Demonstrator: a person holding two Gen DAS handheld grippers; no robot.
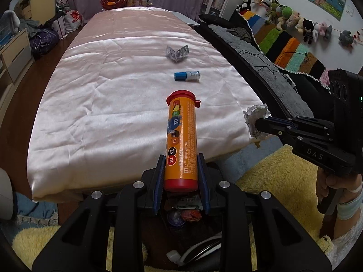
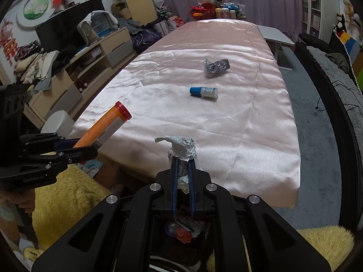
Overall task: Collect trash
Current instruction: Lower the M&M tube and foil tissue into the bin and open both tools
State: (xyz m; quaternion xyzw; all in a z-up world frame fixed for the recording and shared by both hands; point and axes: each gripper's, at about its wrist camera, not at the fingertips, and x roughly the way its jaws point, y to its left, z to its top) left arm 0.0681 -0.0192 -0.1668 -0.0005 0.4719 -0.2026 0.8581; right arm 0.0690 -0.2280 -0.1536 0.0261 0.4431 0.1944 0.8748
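While gripped, glossy cylindrical tube (image 1: 181,140), crumpled paper (image 2: 182,148)

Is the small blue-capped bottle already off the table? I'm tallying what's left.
No, the bottle lies on the pink cloth, beside the foil blister pack.

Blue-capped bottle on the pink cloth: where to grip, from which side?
Grip the small bottle across its white body, coming down from above with fingers straddling its long axis. It lies on its side, clear of the crumpled blister pack, so probably nothing obstructs it.
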